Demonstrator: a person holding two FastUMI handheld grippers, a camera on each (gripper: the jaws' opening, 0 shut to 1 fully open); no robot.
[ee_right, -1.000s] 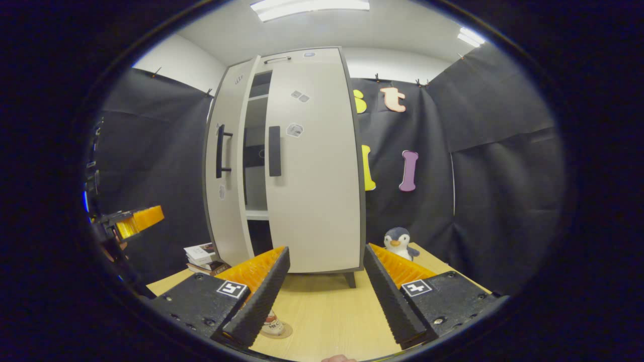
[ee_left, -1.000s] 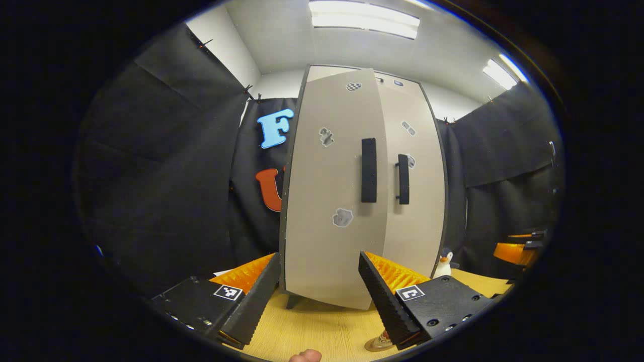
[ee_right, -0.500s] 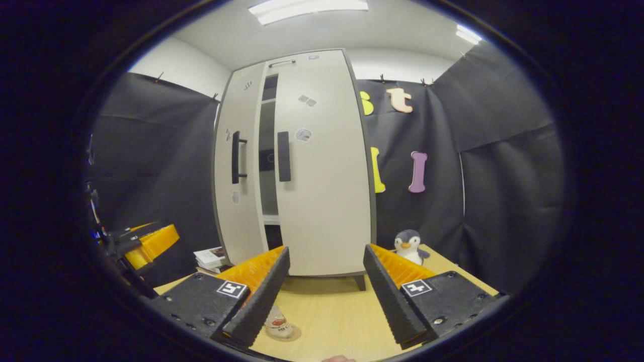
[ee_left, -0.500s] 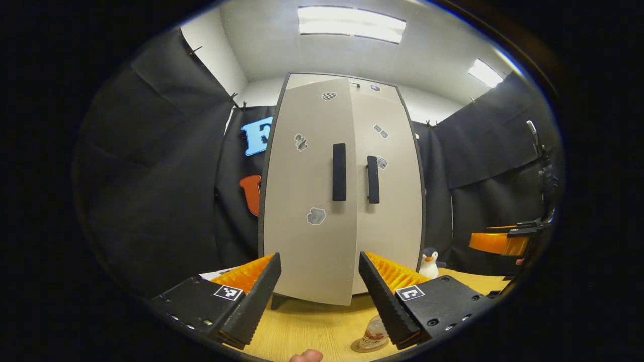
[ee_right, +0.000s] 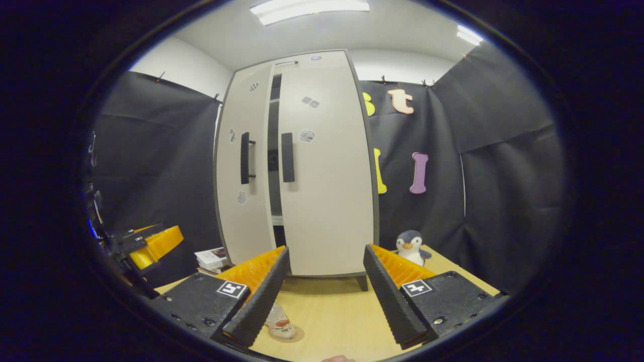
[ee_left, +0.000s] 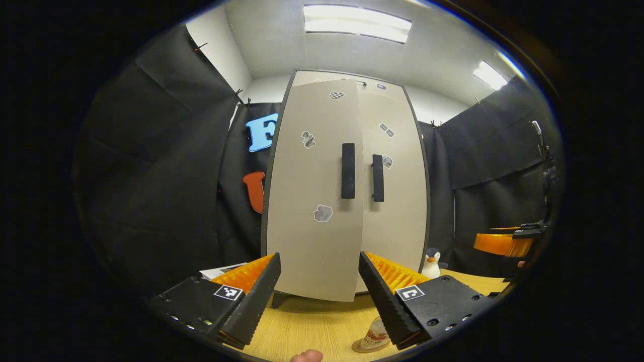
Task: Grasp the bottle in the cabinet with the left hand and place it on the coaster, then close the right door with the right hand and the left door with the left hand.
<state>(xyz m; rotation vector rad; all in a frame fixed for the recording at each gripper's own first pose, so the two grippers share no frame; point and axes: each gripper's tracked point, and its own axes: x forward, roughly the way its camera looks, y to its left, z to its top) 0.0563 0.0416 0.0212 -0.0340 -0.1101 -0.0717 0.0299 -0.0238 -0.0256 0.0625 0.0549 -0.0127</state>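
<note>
The cabinet (ee_right: pixel 297 166) stands on the desk (ee_right: pixel 332 317). The right door (ee_right: pixel 327 161) sits flush; the left door (ee_right: pixel 244 166) is ajar, leaving a narrow dark gap between them. The bottle (ee_right: pixel 279 324) stands on the coaster (ee_right: pixel 297 334) on the desk, in front of the cabinet. The left gripper (ee_left: pixel 318 294) and the right gripper (ee_right: pixel 326 289) are both held clear of the cabinet, jaws released and holding nothing. A toy penguin (ee_right: pixel 411 246) sits just right of the cabinet.
</note>
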